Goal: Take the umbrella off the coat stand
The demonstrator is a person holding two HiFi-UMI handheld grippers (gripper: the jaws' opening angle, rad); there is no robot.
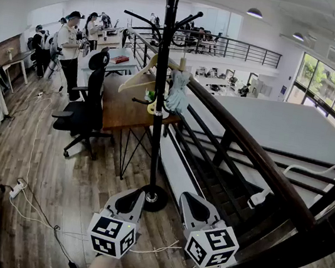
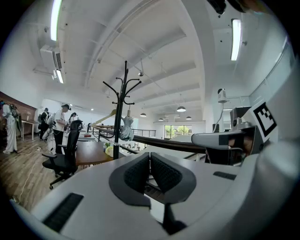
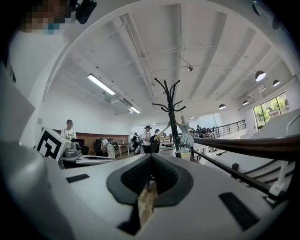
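Observation:
A tall black coat stand [image 1: 158, 97] rises from a round base on the wooden floor ahead of me. A pale blue folded umbrella [image 1: 178, 94] hangs on its right side, next to a wooden hanger [image 1: 138, 75]. My left gripper [image 1: 134, 193] and right gripper [image 1: 189, 199] are low near the stand's base, side by side, both shut with nothing between the pads. The left gripper view has the stand [image 2: 116, 122] and umbrella [image 2: 126, 130] far beyond my left gripper [image 2: 150, 158]. In the right gripper view the umbrella [image 3: 186, 137] hangs well past my right gripper [image 3: 151, 161].
A brown table [image 1: 117, 109] and a black office chair [image 1: 85, 110] stand behind the stand to the left. A dark railing [image 1: 248, 147] and a stairwell run along the right. Cables and a power strip [image 1: 17, 188] lie on the floor at left. People [image 1: 71, 44] stand far back.

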